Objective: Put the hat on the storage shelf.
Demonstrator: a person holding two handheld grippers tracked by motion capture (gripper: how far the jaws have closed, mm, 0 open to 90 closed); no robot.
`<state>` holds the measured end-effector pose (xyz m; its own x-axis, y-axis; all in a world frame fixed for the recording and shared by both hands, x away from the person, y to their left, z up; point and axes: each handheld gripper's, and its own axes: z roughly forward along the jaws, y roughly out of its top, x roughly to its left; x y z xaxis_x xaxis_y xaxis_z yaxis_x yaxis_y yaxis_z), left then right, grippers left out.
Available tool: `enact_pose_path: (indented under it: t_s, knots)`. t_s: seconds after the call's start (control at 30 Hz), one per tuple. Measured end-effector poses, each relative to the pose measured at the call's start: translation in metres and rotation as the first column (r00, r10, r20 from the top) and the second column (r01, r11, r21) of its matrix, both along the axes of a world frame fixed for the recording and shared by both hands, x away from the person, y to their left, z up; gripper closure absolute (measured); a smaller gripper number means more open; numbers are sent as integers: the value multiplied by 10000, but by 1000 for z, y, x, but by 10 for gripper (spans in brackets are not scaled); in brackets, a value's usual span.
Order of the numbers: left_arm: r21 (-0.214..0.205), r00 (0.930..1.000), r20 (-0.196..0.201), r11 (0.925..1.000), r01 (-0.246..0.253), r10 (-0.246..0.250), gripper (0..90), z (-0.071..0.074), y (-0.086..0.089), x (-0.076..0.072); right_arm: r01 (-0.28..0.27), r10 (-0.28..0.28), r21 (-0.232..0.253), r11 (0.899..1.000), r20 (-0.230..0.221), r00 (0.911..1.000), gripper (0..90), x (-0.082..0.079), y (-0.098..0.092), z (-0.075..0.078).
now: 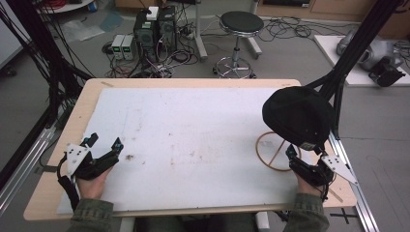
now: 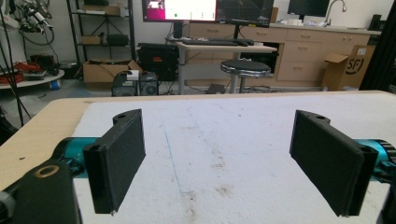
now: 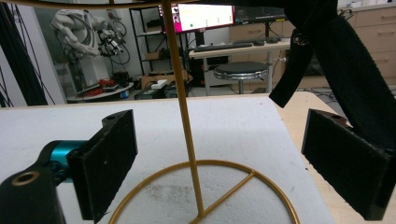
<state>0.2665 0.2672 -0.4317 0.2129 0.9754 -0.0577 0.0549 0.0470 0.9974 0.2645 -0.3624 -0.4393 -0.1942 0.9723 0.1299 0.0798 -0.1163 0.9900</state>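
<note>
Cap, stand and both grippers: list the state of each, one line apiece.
black cap: hanging on top of the stand, strap dangling.
gold wire stand: upright on the white mat, ring base flat.
left gripper: open, holding nothing.
right gripper: open, jaws either side of the stand's post, not touching it.

Black cap (image 1: 297,116), gold stand (image 3: 196,182), white mat (image 1: 193,130)
</note>
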Motion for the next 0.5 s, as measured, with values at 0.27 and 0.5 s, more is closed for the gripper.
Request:
enact_pose_path:
  t_s: [0.27, 0.5]
  knots:
    - [23, 10000, -29, 10000, 25, -25, 184, 0, 0, 0, -4, 4, 13, 10000, -9, 10000, 96, 0, 0, 0]
    - [25, 10000, -75, 10000, 23, -23, 185, -1, 0, 0, -31, 31, 15, 10000, -16, 10000, 97, 1, 0, 0]
